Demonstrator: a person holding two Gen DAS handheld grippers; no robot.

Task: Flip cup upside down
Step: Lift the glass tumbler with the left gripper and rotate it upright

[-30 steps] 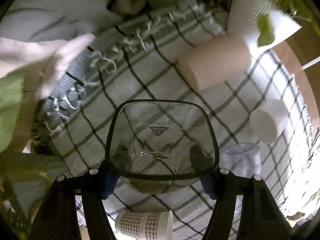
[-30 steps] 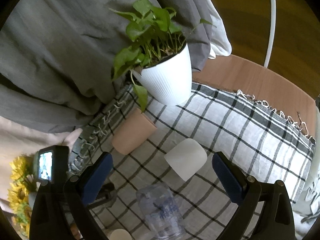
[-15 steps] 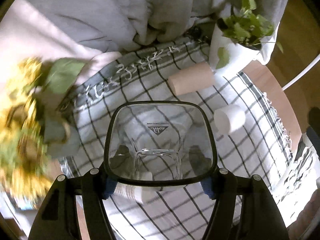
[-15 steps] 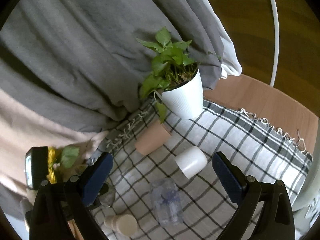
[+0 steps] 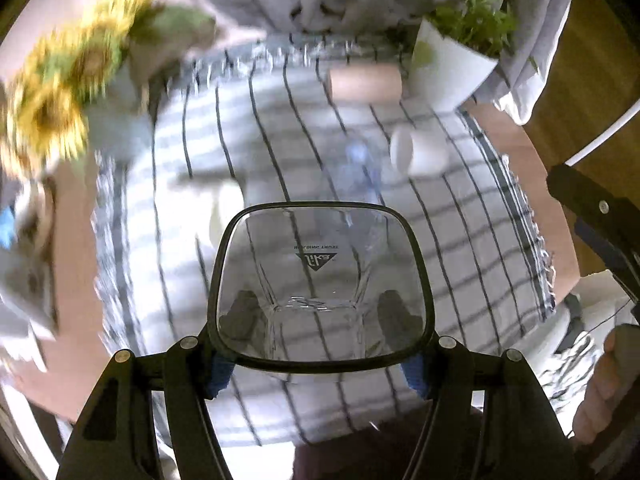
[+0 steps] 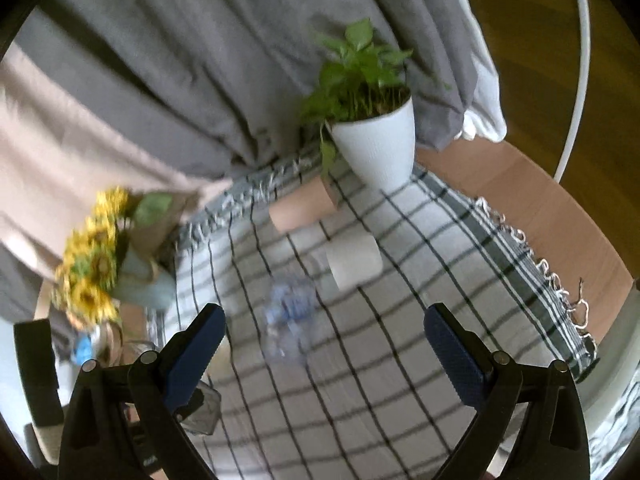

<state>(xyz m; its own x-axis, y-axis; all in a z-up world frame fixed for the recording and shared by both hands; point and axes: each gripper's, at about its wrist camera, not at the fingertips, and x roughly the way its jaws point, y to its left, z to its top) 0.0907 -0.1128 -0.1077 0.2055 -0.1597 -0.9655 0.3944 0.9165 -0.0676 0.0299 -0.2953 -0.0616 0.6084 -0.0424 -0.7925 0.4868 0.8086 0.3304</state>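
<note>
My left gripper [image 5: 318, 368] is shut on a clear square glass cup [image 5: 320, 280] and holds it in the air above the checked cloth [image 5: 460, 240], its open mouth facing the camera. That cup also shows at the lower left of the right wrist view [image 6: 204, 412]. My right gripper [image 6: 324, 344] is open and empty, high above the cloth. A white cup [image 6: 354, 260], a tan cup [image 6: 302, 208] and a clear printed cup [image 6: 288, 312] lie on their sides on the cloth.
A white potted plant [image 6: 376, 148] stands at the back of the table. A sunflower bunch in a vase [image 6: 100, 256] stands at the left. Grey and beige curtains hang behind. The bare wooden table edge [image 6: 540, 208] runs along the right.
Both grippers have risen and pulled back from the table. The left gripper has carried the glass cup up and swung its view; the sunflowers now show at the upper left.
</note>
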